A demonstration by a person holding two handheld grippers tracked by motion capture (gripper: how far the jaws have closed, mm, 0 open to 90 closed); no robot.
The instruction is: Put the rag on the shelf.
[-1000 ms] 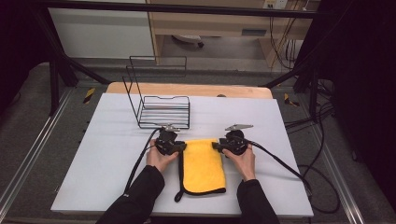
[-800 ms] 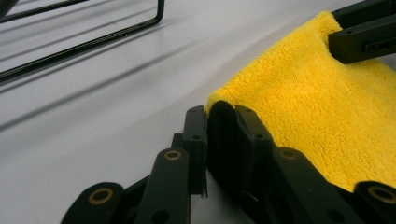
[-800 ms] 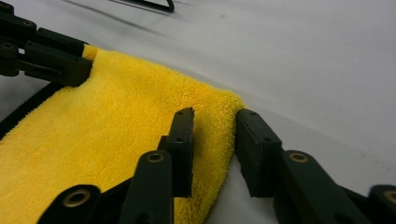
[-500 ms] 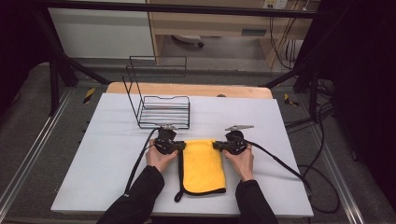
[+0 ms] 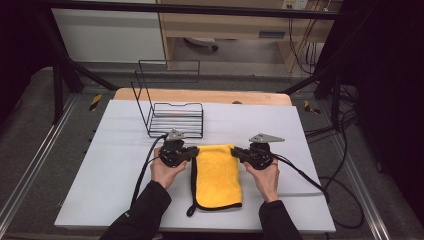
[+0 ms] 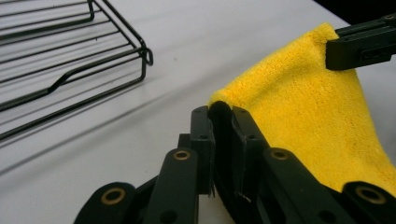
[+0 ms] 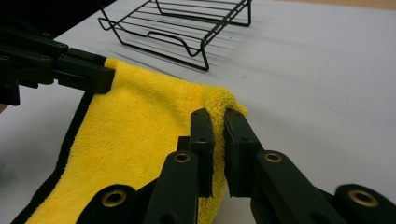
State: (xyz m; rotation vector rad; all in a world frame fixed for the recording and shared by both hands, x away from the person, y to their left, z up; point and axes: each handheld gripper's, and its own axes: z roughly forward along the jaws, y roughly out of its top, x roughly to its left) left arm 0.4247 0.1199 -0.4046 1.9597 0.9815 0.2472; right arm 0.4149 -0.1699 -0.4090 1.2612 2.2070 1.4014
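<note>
A yellow towel with a dark trim lies folded on the white table, its far edge lifted. My left gripper pinches the far left corner; its jaws have just been closing on that corner. In the left gripper view the jaws hold a fold of the towel. My right gripper is shut on the far right corner. In the right gripper view its pads squeeze the towel, and the left gripper grips the other corner.
A black wire rack stands just beyond the towel, close to the left gripper; it also shows as the rack and the rack. Cables trail from both grippers toward the table's front and right.
Both grippers have closed on the towel's far corners and risen a little, lifting the far edge off the table.
</note>
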